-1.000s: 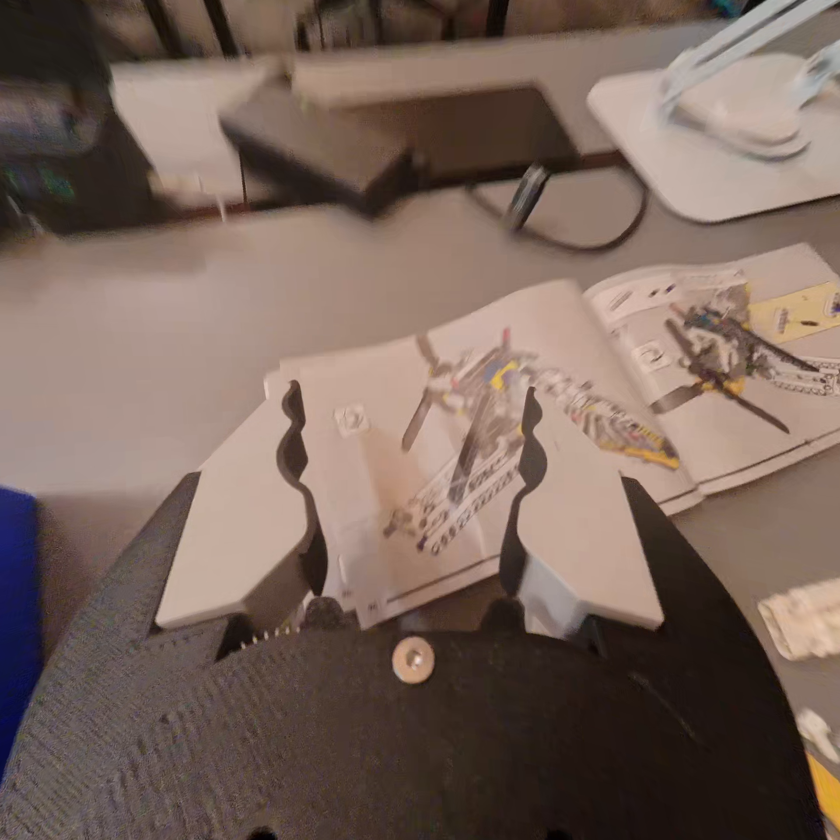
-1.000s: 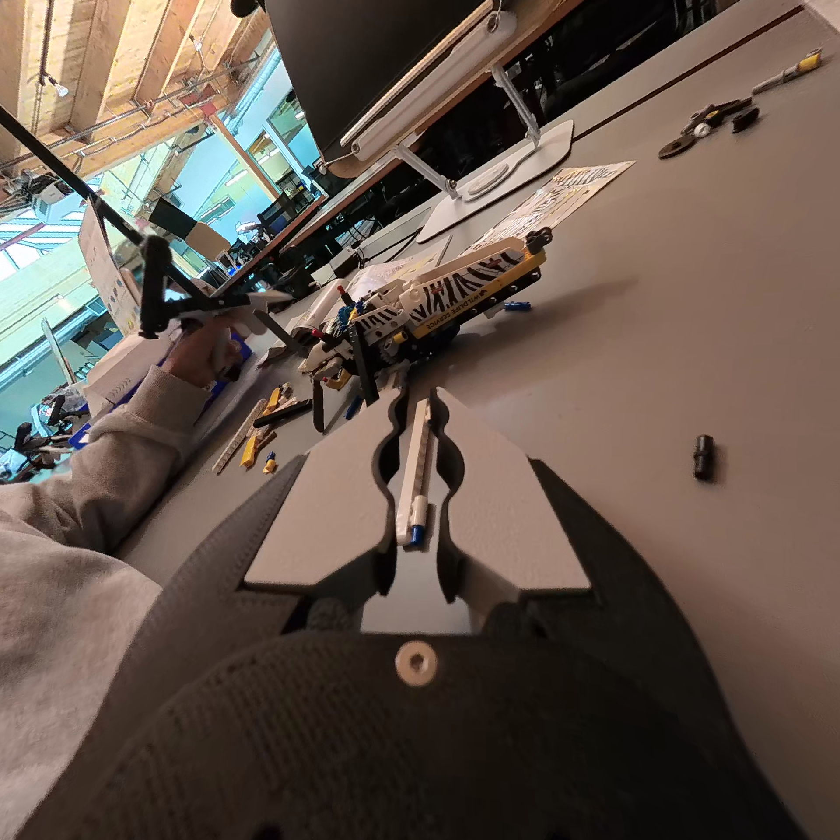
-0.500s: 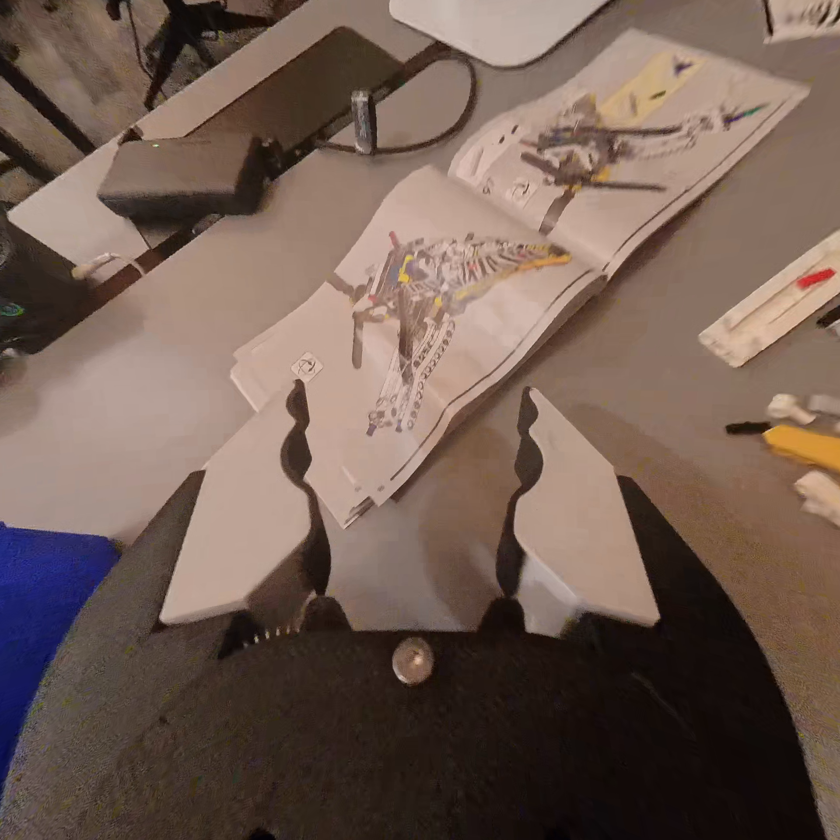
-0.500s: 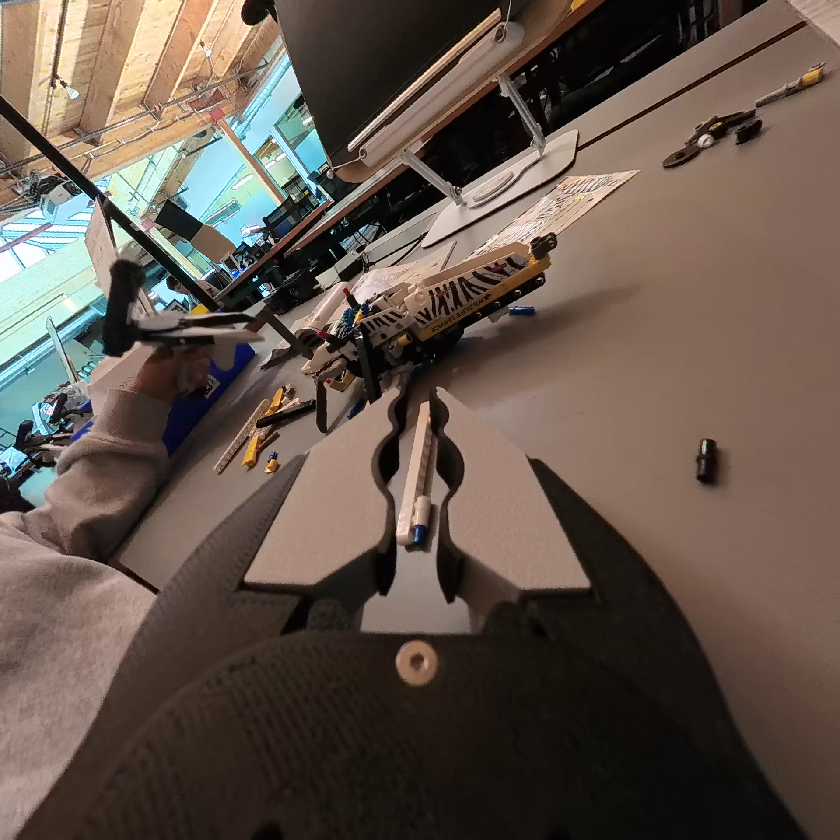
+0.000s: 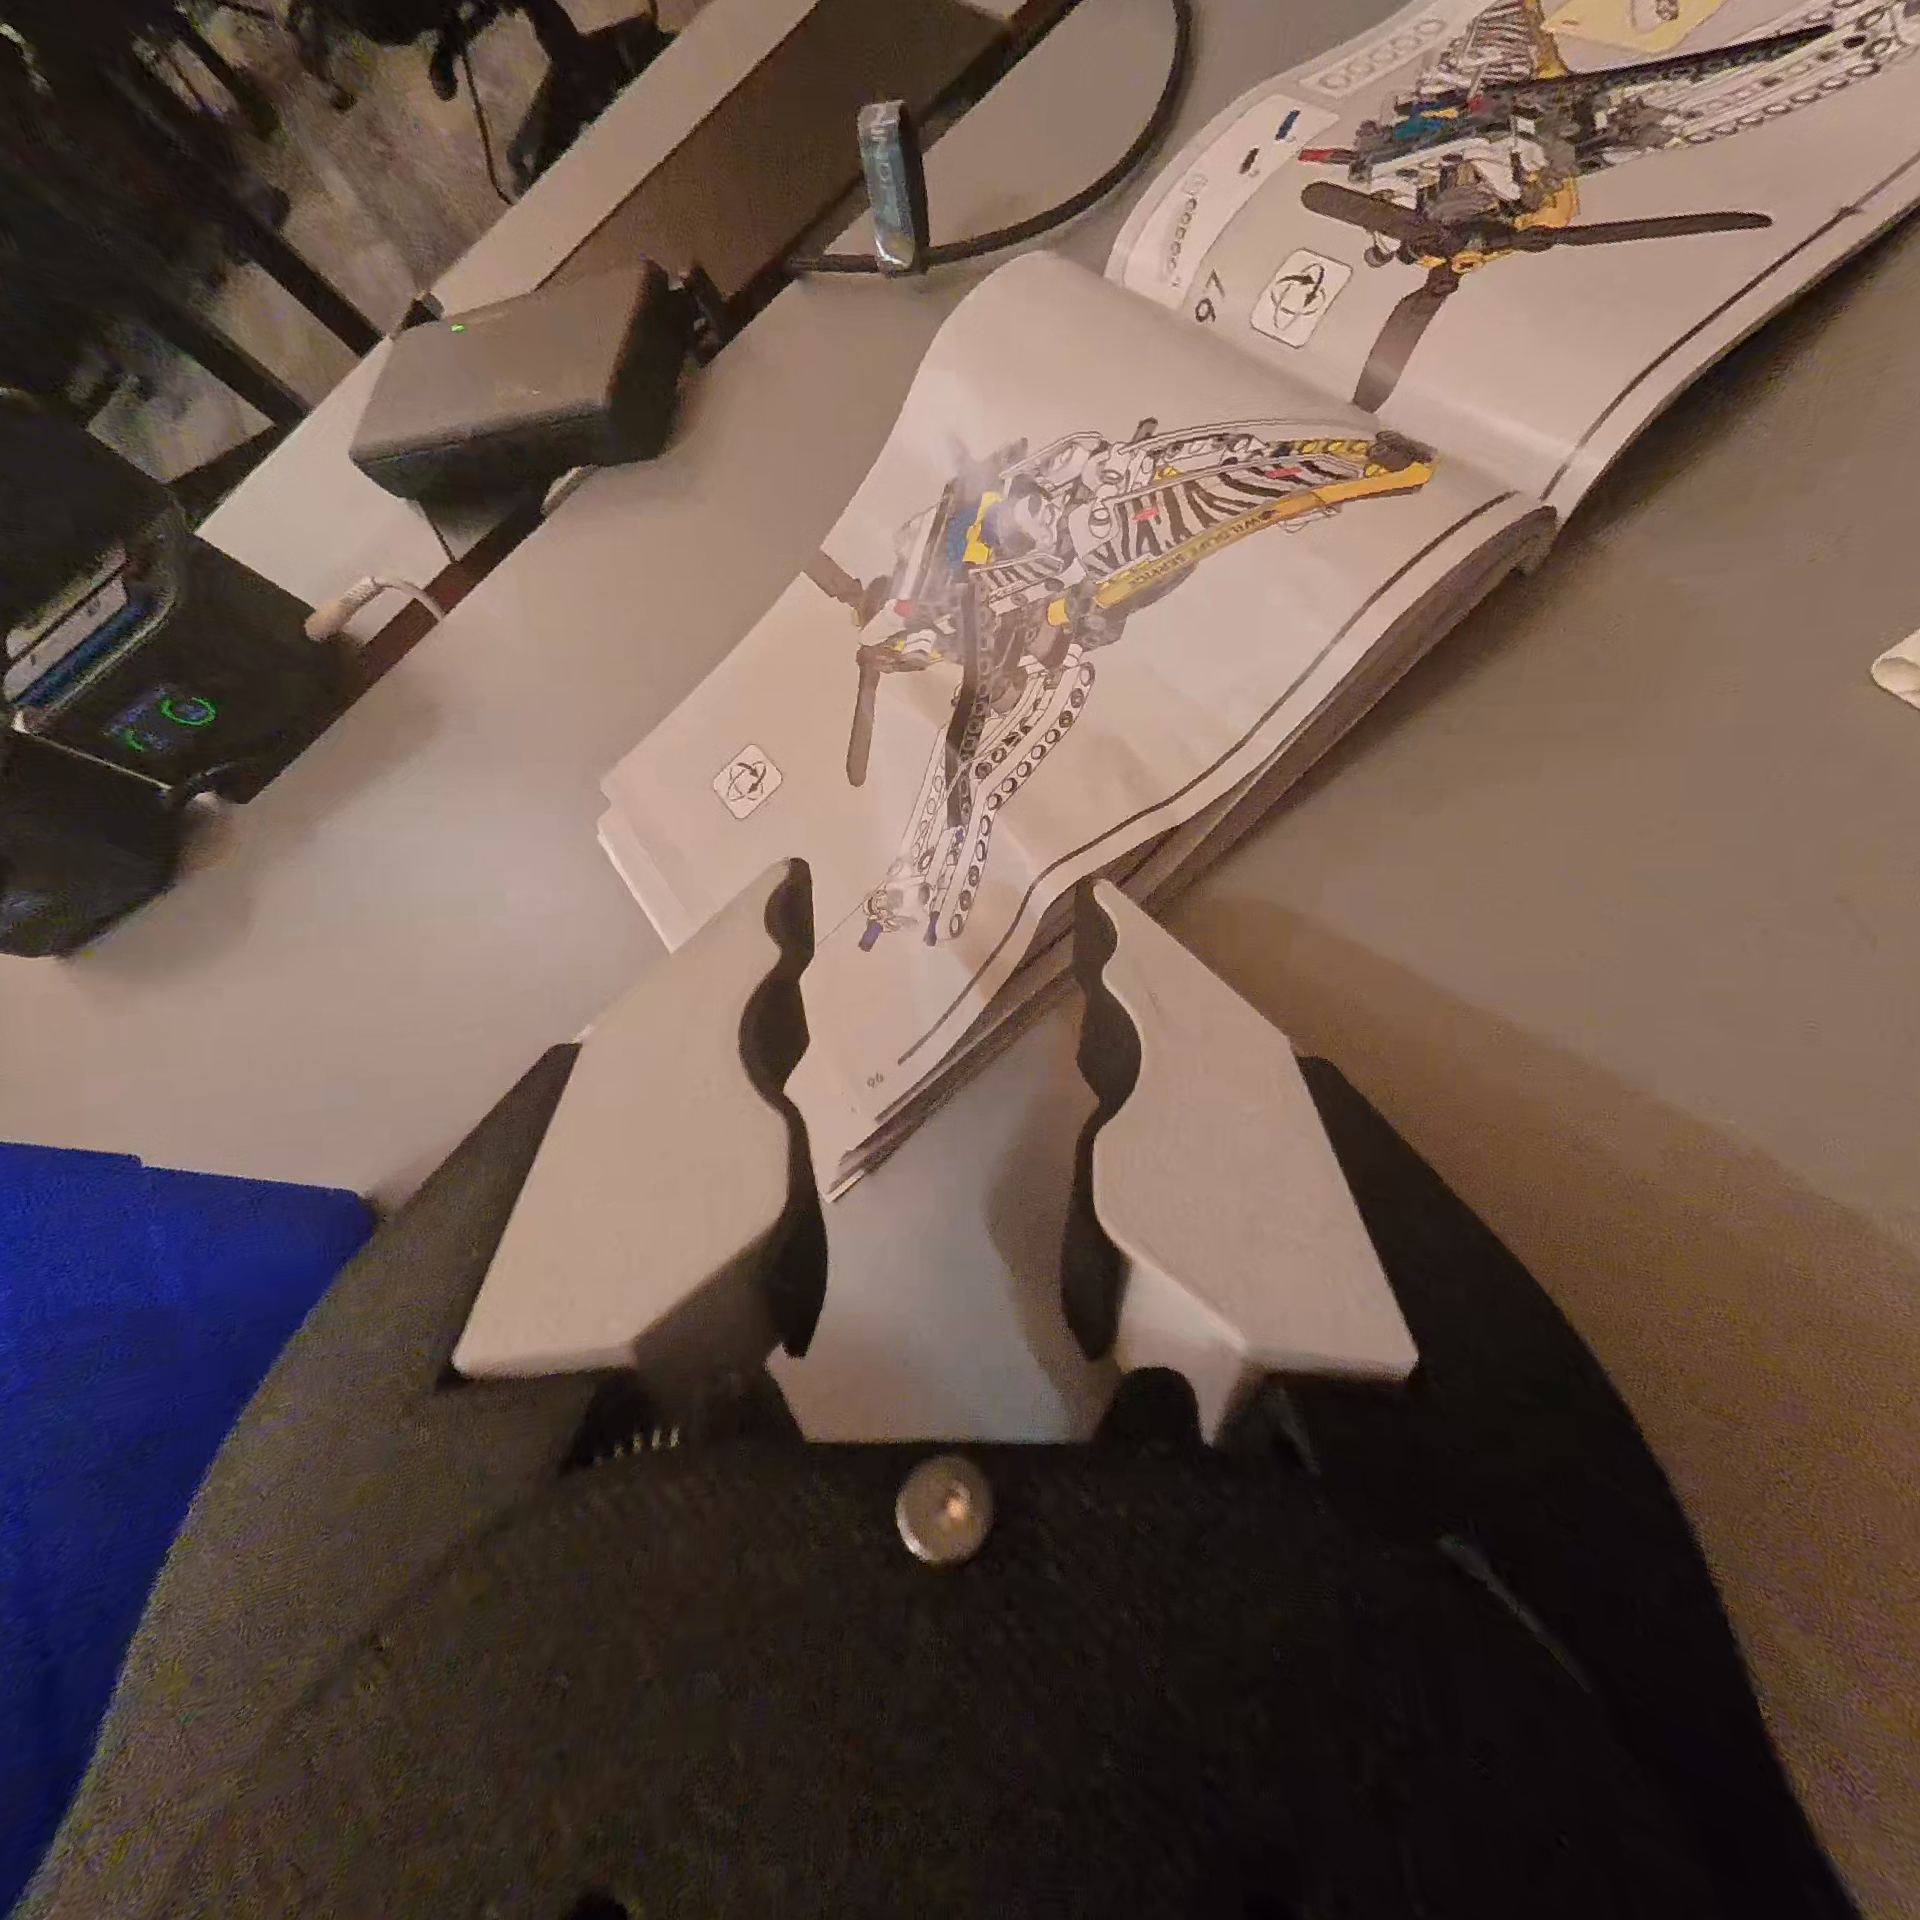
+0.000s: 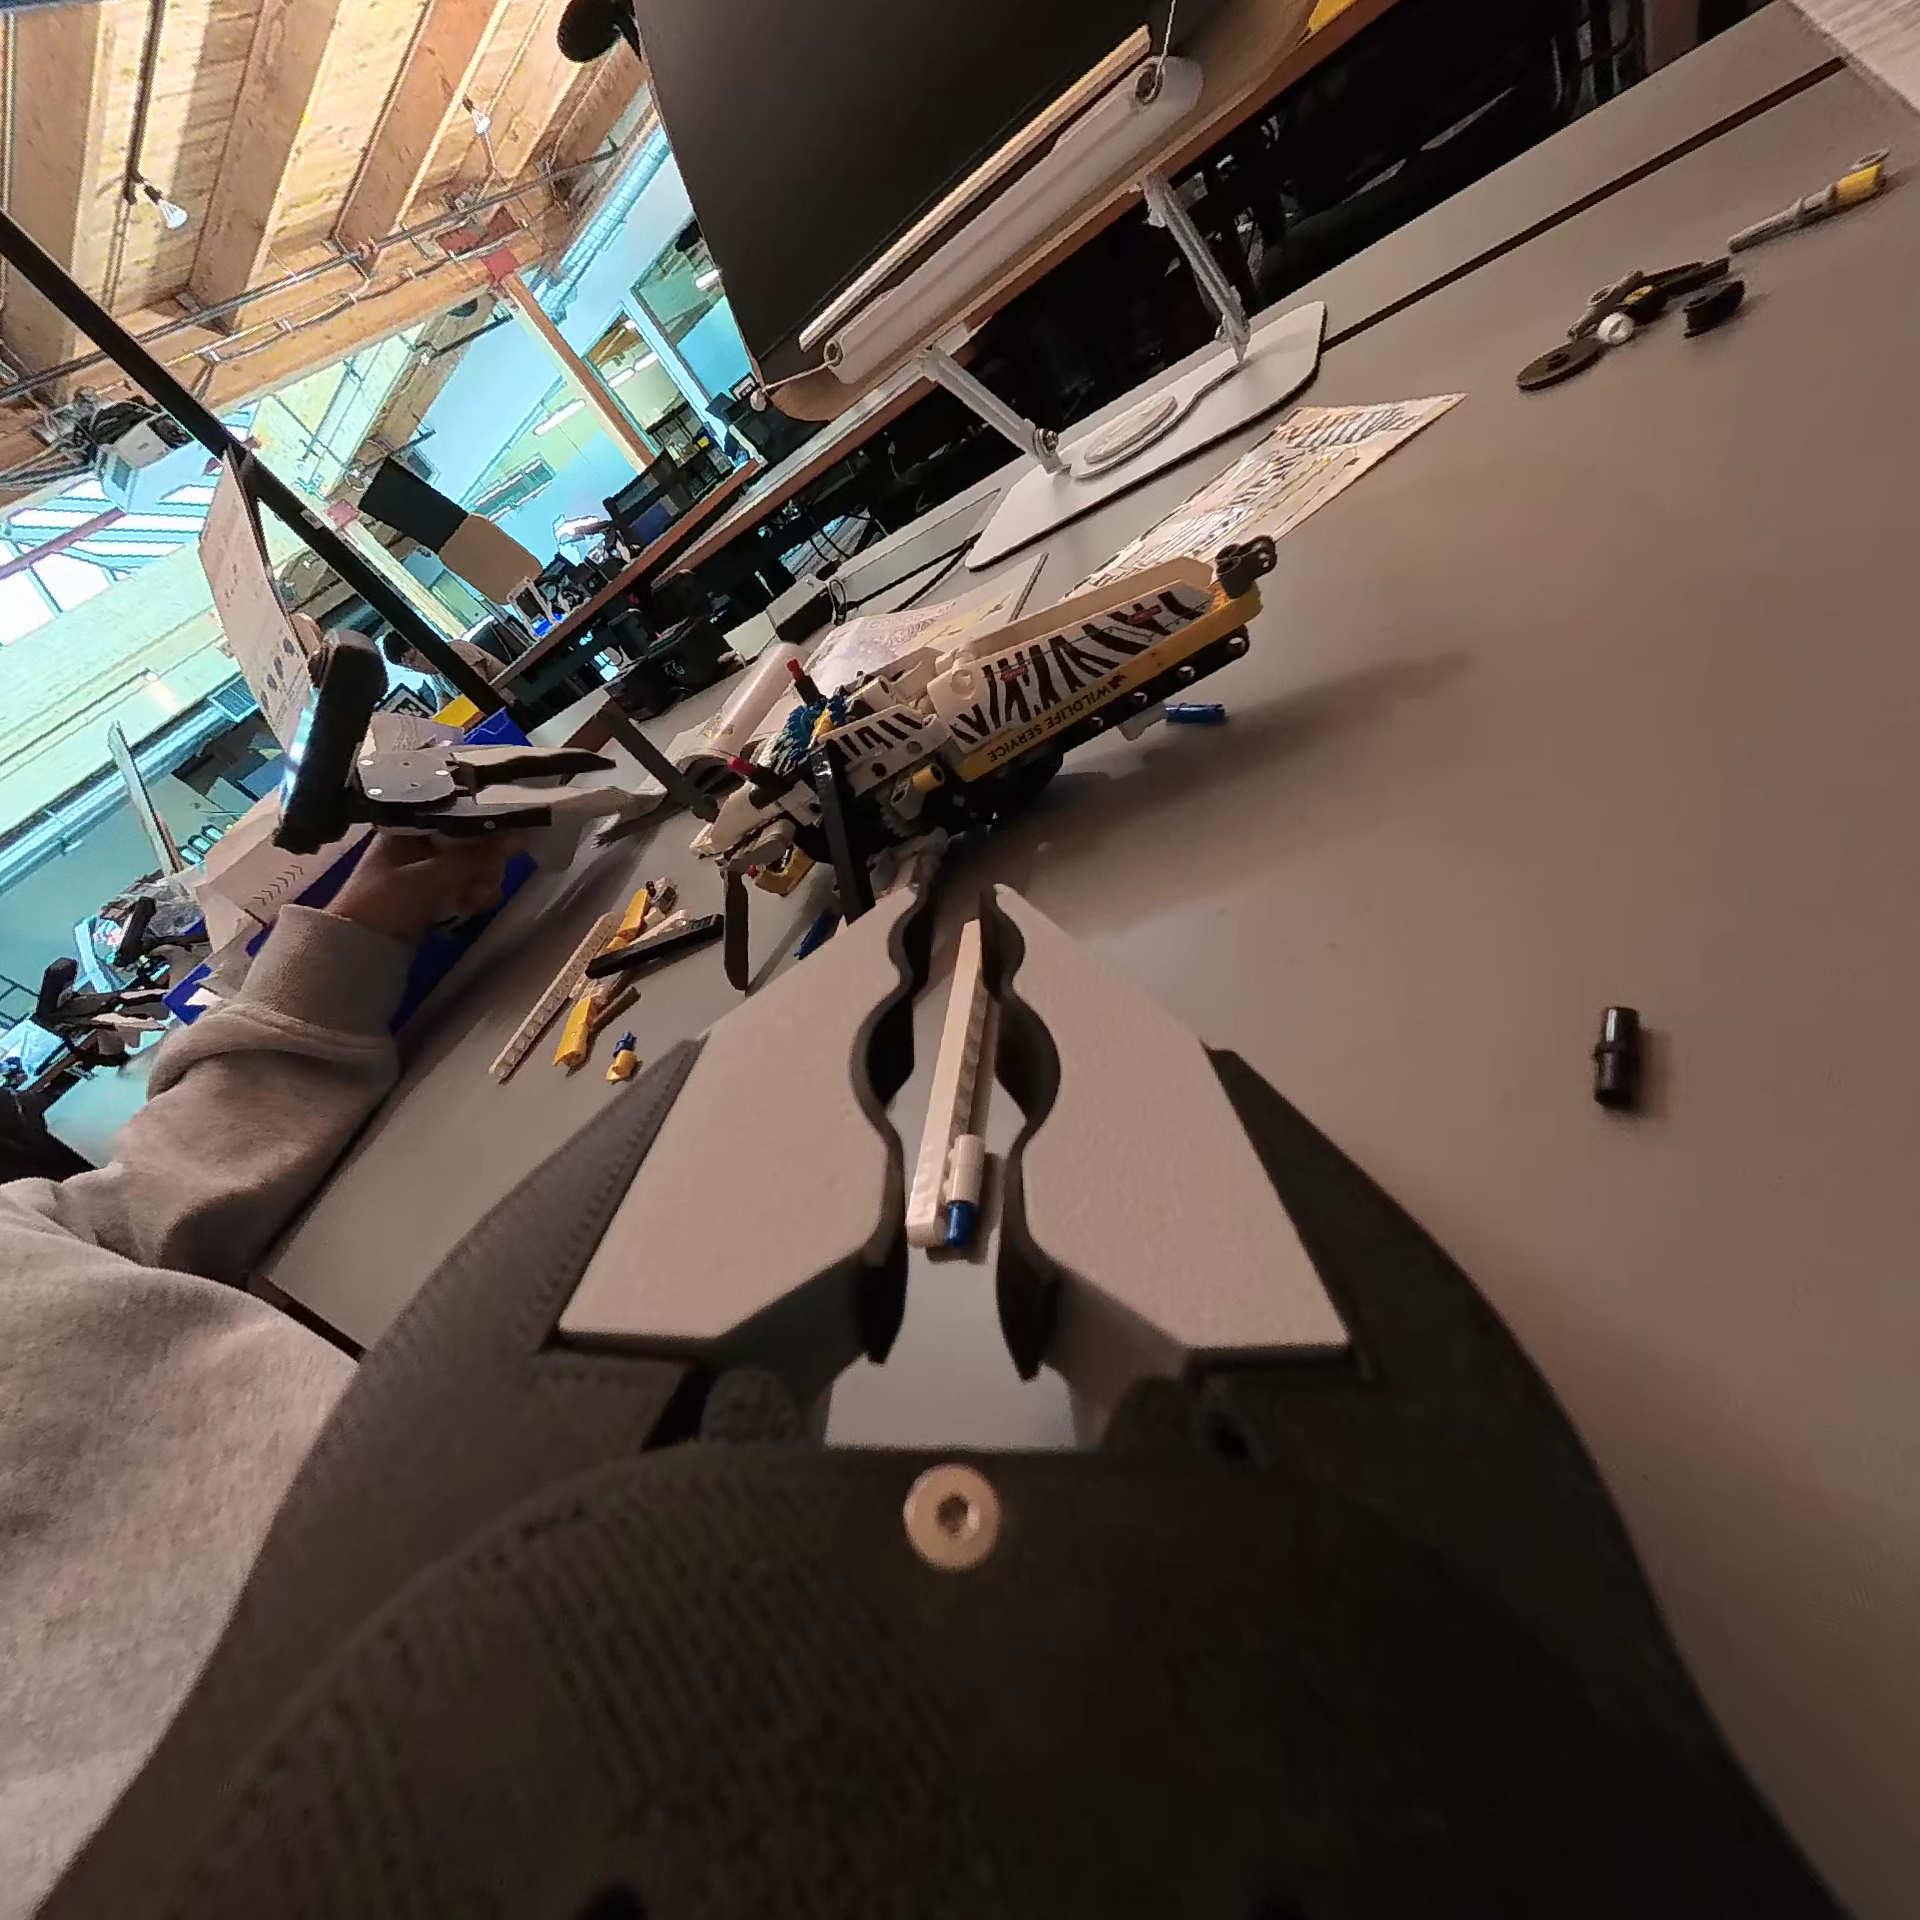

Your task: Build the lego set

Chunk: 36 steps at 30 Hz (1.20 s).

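Observation:
My right gripper (image 6: pixel 951 909) is shut on a long white lego beam (image 6: pixel 958 1070) with a blue pin at its near end, held just above the grey table. Ahead of it stands the part-built zebra-striped helicopter model (image 6: pixel 997 717) in white, black and yellow. My left gripper (image 5: pixel 940 894) is open and empty, hovering over the near corner of the open instruction booklet (image 5: pixel 1122 582). It also shows far left in the right wrist view (image 6: pixel 613 795), held in a hand with a grey sleeve.
Loose lego pieces (image 6: pixel 623 956) lie left of the model, a black pin (image 6: pixel 1616 1055) to the right, more parts (image 6: pixel 1631 312) far right. A monitor stand (image 6: pixel 1164 416), sticker sheet (image 6: pixel 1288 468), black power brick (image 5: pixel 509 390), cable (image 5: pixel 1039 208) and blue bin (image 5: pixel 125 1403) surround the booklet.
My left gripper has moved down and closer to the booklet, its jaws narrowed somewhat but still apart. My right gripper has held still with the white beam.

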{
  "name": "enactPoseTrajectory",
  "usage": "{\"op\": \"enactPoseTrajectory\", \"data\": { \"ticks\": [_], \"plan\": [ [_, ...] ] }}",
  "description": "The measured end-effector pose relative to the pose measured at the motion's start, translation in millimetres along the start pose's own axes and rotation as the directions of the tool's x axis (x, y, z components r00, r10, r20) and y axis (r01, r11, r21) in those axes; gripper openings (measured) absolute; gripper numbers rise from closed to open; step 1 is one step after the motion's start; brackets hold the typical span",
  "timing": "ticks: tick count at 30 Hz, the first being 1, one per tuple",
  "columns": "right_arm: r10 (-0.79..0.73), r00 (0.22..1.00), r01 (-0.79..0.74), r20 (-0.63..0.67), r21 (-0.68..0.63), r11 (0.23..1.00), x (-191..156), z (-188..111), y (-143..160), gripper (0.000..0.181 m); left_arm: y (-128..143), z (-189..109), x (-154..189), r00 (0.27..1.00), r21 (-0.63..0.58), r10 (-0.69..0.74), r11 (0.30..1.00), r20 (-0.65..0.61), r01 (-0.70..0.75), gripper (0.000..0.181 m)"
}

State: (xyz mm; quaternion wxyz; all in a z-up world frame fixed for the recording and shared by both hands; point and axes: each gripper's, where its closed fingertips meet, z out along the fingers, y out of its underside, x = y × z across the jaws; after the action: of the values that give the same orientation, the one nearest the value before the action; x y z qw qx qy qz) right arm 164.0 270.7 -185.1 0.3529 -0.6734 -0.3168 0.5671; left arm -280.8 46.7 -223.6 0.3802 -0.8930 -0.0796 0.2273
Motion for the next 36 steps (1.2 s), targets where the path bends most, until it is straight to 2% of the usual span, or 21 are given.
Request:
{"op": "enactPoseTrajectory", "data": {
  "ticks": [4,9,10,12,16,18,19,20,22,24,26,29,31,36],
  "plan": [
    [0.000,1.000,0.000,0.005,0.004,1.000,-1,-1,0,0.006,-4,1,-14,0.993,0.038,-0.060,0.998,0.104,0.056,0.050],
    [-0.003,1.000,0.002,0.010,0.010,1.000,-1,-1,-1,0.006,-16,1,-36,0.932,0.163,-0.271,0.958,0.243,0.236,0.059],
    [-0.003,1.000,0.003,0.011,0.010,1.000,-1,-1,-1,0.006,-23,2,-37,0.917,0.196,-0.323,0.940,0.235,0.280,0.059],
    [0.000,1.000,0.000,0.014,0.007,1.000,-2,-1,-1,0.006,-40,9,-29,0.901,0.211,-0.402,0.906,0.164,0.366,0.061],
    [0.009,1.000,-0.009,0.017,0.003,1.000,-1,-1,-1,0.006,-84,20,2,0.868,0.281,-0.491,0.825,-0.070,0.490,0.066],
    [0.013,1.000,-0.013,0.015,-0.001,1.000,-1,-1,0,0.006,-105,25,28,0.852,0.295,-0.480,0.800,-0.207,0.522,0.067],
    [0.015,1.000,-0.015,0.013,-0.003,1.000,0,0,0,0.006,-113,25,44,0.859,0.295,-0.438,0.811,-0.267,0.505,0.067],
    [0.017,1.000,-0.017,0.011,-0.005,1.000,0,0,0,0.006,-115,24,57,0.883,0.284,-0.374,0.847,-0.282,0.450,0.067],
    [0.021,1.000,-0.021,0.007,-0.004,1.000,1,0,0,0.006,-115,21,59,0.943,0.310,-0.257,0.897,-0.214,0.315,0.063],
    [0.023,1.000,-0.023,0.005,-0.004,1.000,1,0,0,0.006,-115,13,56,0.955,0.355,-0.215,0.893,-0.206,0.278,0.056],
    [0.025,1.000,-0.025,0.006,-0.009,1.000,2,0,0,0.006,-118,6,63,0.913,0.365,-0.241,0.859,-0.328,0.358,0.055],
    [0.031,0.999,-0.031,0.008,-0.011,0.999,2,1,0,0.005,-121,8,80,0.809,0.285,-0.310,0.823,-0.499,0.492,0.048],
    [0.033,0.999,-0.032,0.010,-0.011,0.999,2,1,0,0.004,-125,8,98,0.760,0.242,-0.322,0.816,-0.564,0.525,0.045],
    [0.037,0.999,-0.036,0.018,-0.012,0.999,1,1,0,0.003,-121,7,137,0.786,0.210,-0.234,0.885,-0.572,0.416,0.041]
  ]
}}
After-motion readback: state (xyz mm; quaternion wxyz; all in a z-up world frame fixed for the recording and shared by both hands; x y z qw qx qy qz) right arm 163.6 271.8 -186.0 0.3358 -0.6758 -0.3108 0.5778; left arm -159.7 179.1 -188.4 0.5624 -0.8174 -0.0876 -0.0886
